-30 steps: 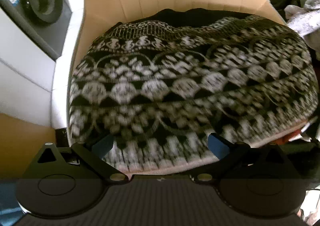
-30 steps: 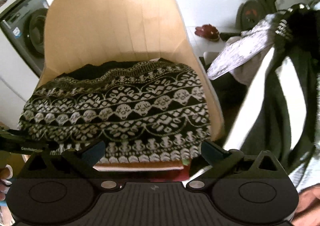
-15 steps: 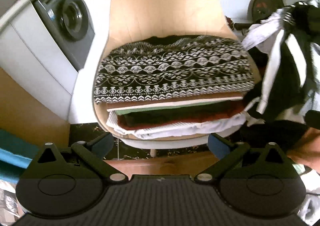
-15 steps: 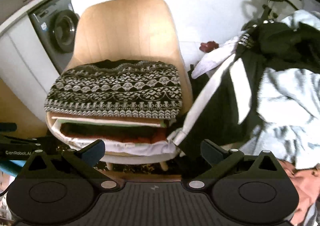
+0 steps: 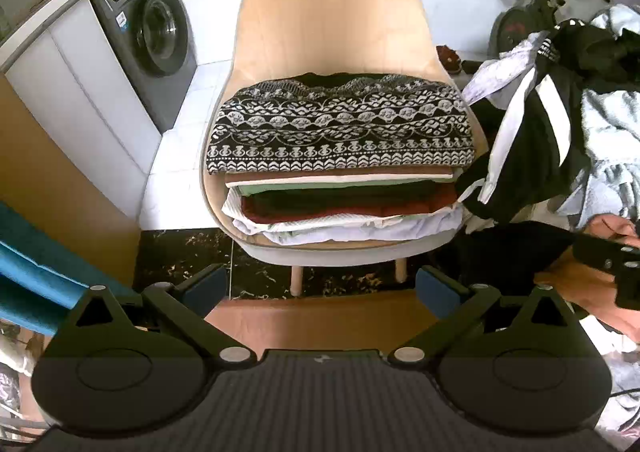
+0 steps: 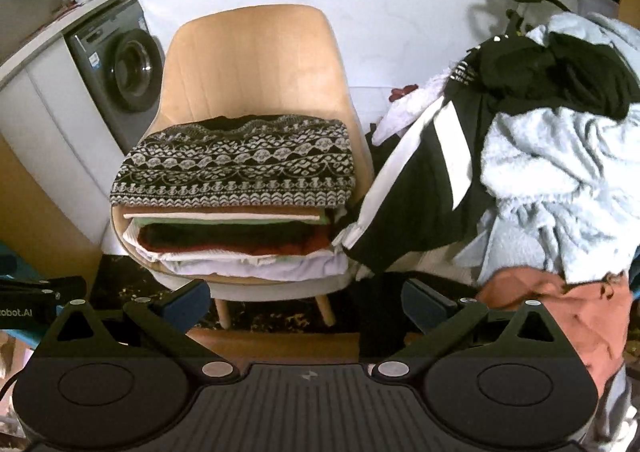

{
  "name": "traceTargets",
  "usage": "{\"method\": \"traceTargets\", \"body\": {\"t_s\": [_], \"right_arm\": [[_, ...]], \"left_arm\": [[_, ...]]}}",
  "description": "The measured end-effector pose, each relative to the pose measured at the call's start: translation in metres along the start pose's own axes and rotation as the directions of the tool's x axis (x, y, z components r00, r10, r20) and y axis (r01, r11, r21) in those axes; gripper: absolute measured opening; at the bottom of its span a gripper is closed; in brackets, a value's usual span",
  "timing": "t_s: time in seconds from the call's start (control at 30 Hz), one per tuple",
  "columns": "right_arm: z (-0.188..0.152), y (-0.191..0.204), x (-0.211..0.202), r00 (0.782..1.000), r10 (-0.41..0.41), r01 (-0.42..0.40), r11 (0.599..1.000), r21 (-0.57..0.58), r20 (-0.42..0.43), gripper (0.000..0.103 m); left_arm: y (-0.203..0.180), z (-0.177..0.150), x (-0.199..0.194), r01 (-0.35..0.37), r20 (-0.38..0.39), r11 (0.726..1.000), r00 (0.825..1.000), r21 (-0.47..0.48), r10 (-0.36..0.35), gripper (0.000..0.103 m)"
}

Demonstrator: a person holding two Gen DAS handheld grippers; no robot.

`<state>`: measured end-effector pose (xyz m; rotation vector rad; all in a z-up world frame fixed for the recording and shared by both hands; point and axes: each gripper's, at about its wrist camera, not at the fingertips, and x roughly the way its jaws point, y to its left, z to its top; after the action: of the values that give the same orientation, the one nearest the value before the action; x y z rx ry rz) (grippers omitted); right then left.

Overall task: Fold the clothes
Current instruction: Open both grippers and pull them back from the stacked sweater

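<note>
A folded black-and-white patterned garment [image 5: 340, 131] tops a stack of folded clothes [image 5: 344, 207] on the wooden chair [image 5: 332, 23]. It also shows in the right wrist view [image 6: 236, 163], on the chair [image 6: 252, 59]. A heap of unfolded clothes lies right of the chair: a black-and-white striped piece [image 6: 424, 187], a pale blue fleece [image 6: 560, 171] and a salmon garment [image 6: 576, 308]. My left gripper [image 5: 320, 286] is open and empty, well back from the chair. My right gripper [image 6: 306, 298] is open and empty, in front of the gap between chair and heap.
A grey washing machine [image 5: 148, 35] stands left of the chair under a white counter. A wooden panel [image 5: 52, 179] and blue cloth [image 5: 36, 268] are at the left. An exercise bike [image 5: 528, 11] stands behind the heap. A wooden surface edge [image 5: 320, 320] lies below both grippers.
Both grippers have pulled back from the patterned garment, which stays on the stack. The whole chair and the clothes heap have come into view.
</note>
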<state>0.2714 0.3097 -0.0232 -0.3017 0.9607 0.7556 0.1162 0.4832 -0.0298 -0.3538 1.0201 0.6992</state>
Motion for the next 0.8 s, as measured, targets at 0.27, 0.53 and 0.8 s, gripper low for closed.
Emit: {"method": "traceTargets", "body": {"t_s": [0.27,0.53,0.8], "right_arm": [[-0.007,0.019,-0.005,0.999,-0.037,0.037,0.998,0.055,-0.009,0.102],[-0.01,0.043,-0.006,0.996,-0.079,0.081,0.994,0.076,-0.028,0.102],[-0.011,0.064,-0.007,0.993,-0.112,0.114,0.992,0.058,-0.031,0.102]], "left_arm": [[0.011,-0.007,-0.002,0.046,-0.004,0.997,0.999,0.055,-0.046,0.102],[0.028,-0.009,0.0,0.067,-0.017,0.994,0.998,0.082,-0.065,0.102],[0.039,-0.012,0.006,0.105,-0.05,0.99,0.994,0.09,-0.101,0.102]]}}
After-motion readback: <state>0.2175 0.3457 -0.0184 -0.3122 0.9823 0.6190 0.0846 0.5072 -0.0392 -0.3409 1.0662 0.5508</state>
